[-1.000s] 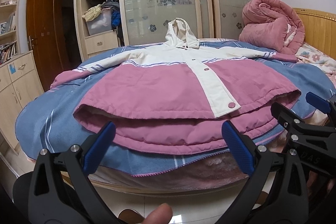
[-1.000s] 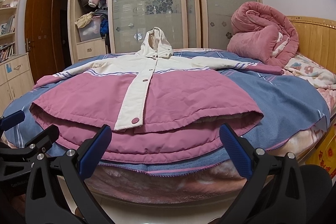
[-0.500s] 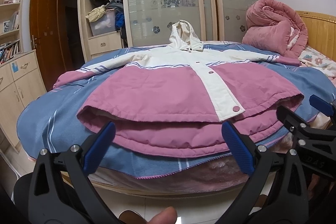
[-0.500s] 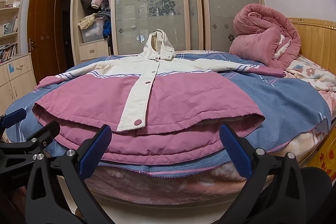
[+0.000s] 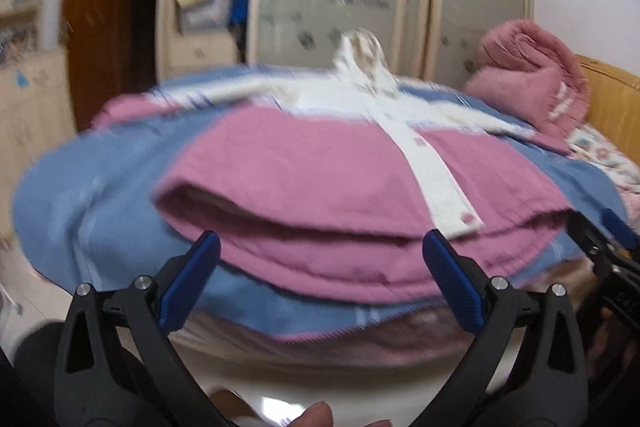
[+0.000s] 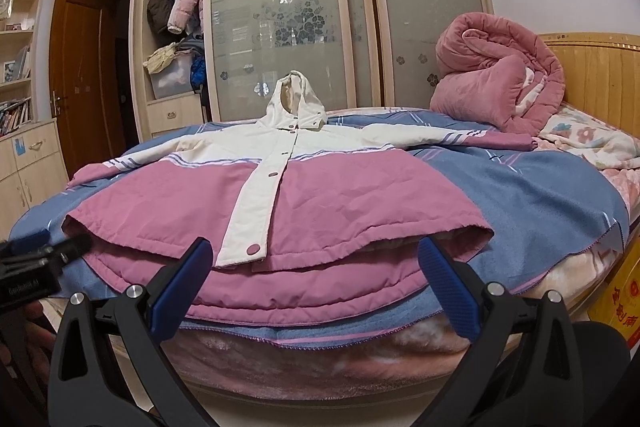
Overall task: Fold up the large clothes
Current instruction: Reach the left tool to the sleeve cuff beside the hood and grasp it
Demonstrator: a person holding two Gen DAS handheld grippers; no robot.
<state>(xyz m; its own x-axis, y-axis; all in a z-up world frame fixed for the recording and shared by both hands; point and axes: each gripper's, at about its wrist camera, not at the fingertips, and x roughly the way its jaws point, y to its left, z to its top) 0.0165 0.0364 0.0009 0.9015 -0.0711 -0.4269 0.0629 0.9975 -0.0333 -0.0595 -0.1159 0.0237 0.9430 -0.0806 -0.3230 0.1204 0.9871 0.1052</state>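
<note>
The hooded jacket (image 6: 304, 187) is lying flat, front up, on the blue blanket (image 6: 540, 195) of the bed, hem nearest the cameras. Left tongs (image 5: 320, 279) and right tongs (image 6: 314, 277) are both gaping wide, gripping nothing, hovering just short of the hem. My read: the fold isn't started yet. Best play is pinching only jacket fabric, not the blanket underneath, and taking both layers of that doubled hem evenly. The rolled pink quilt (image 6: 500, 75) is sitting near the right sleeve, possibly crowding it. The left view is blurring.
</note>
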